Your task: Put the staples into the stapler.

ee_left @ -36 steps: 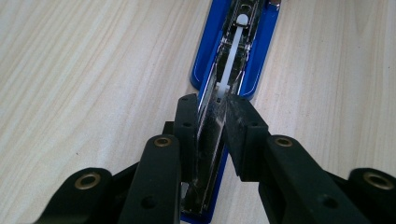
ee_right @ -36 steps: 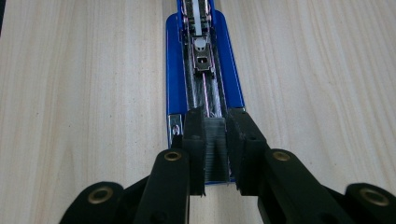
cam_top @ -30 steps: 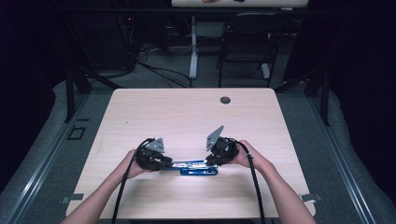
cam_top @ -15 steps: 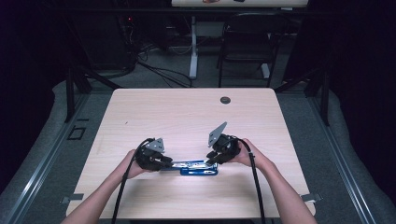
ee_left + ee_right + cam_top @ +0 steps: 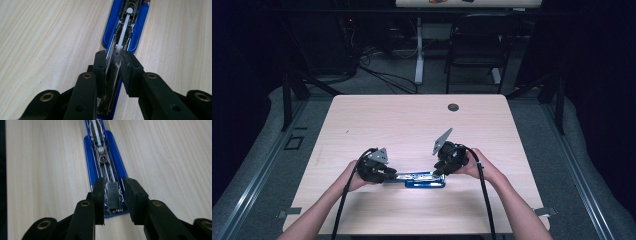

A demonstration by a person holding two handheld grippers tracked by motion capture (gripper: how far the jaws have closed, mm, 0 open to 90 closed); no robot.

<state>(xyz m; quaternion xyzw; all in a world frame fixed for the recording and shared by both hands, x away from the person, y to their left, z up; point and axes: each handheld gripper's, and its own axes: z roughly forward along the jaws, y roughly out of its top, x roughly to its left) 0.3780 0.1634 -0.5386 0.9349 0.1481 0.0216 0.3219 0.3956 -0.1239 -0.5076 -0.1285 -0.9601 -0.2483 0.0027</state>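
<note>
On the near half of the one light wood table (image 5: 362, 120) sits a single blue stapler (image 5: 424, 179), lying open lengthwise between two grippers, close to the front edge. Lots of bare tabletop behind it, just one small dark grommet (image 5: 453, 107) way up by the far edge. Left gripper (image 5: 113, 58) is clamped tight on the stapler's metal rail. Right gripper (image 5: 114, 187) straddles the other end, jaws part open beside the channel; can't tell if they're touching.

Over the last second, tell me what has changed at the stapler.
Nothing visibly changed. The left gripper stays clamped on the opened blue stapler, the right gripper stays at its other end, and the stapler lies where it was on the table.
</note>
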